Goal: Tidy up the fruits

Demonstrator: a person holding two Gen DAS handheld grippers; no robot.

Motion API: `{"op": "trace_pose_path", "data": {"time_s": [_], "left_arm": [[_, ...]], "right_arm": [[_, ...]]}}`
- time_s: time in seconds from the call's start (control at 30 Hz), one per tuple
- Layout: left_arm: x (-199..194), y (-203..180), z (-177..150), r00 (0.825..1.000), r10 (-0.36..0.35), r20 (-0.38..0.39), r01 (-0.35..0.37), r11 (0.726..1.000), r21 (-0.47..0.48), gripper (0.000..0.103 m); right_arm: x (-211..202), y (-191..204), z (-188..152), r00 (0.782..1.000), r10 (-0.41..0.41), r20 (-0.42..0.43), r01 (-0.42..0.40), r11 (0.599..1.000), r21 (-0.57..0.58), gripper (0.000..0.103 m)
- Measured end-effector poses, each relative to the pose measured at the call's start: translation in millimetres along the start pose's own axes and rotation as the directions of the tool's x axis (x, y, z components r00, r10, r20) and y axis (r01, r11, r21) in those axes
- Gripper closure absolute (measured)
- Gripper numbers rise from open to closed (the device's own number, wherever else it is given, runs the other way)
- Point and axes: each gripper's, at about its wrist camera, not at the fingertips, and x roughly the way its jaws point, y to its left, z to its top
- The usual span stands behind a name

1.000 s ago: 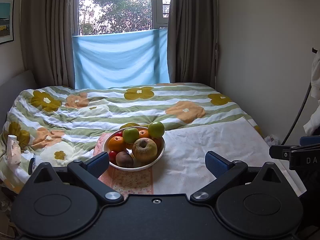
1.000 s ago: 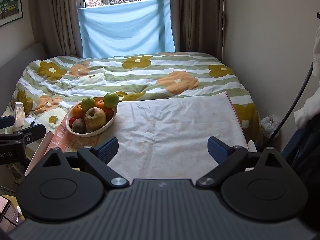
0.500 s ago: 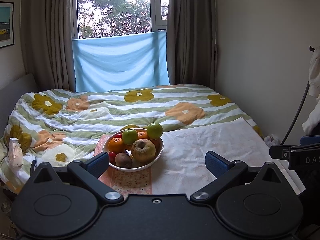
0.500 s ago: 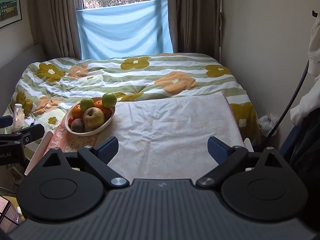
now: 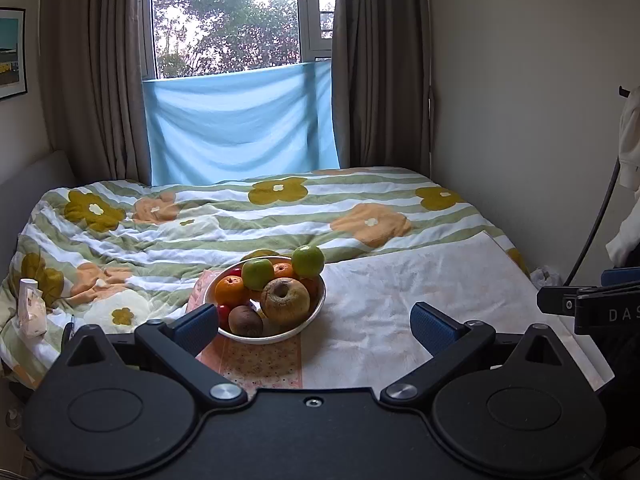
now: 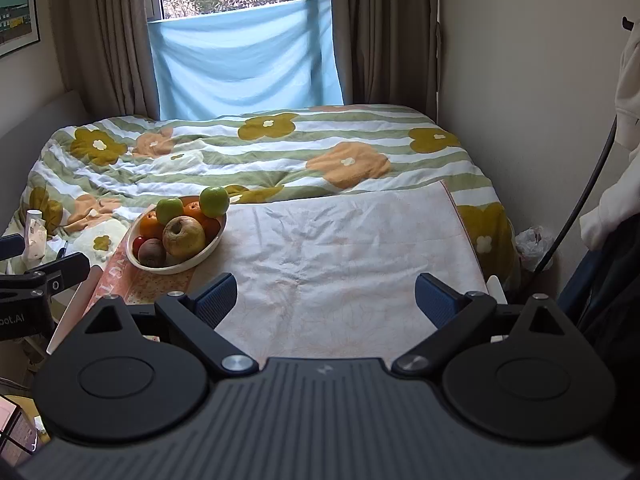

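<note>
Fruits (image 5: 272,292) sit piled in a white bowl (image 5: 310,316), a little left of the middle in the left wrist picture. The bowl stands on a pale cloth (image 6: 340,256) spread over the bed (image 5: 240,216). In the pile are two green apples (image 5: 307,261), oranges (image 5: 232,291), a big brownish apple (image 5: 285,301), a kiwi (image 5: 245,321) and something small and red (image 5: 223,312).

The left tool (image 5: 314,326) has its two blue pads spread wide, with nothing between them. The right tool (image 6: 326,300) is spread wide too and holds nothing. Both hang back from the bowl, near the bottom of each picture.

All the fruit is together in the bowl. That fits a pile waiting to be sorted, and it also fits fruit gathered up at the end, so I cannot tell which.

If a fruit is to be picked, the green apple at the upper right of the pile looks easiest, because it sits on top near the rim. Come down from above, put one pad on each side, and squeeze softly. Lift slowly, since round fruit rolls and the pile may slip. The bed is soft, so the bowl could tip if pushed.
</note>
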Motion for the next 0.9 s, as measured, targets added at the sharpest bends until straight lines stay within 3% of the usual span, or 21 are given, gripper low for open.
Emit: {"op": "trace_pose_path", "data": {"time_s": [0.9], "left_arm": [[6.0, -2.5, 0.4, 1.000, -0.004, -0.015, 0.004, 1.000, 0.000, 0.000]], "right_arm": [[9.5, -0.5, -2.6, 1.000, 0.002, -0.013, -0.002, 1.000, 0.003, 0.000]]}}
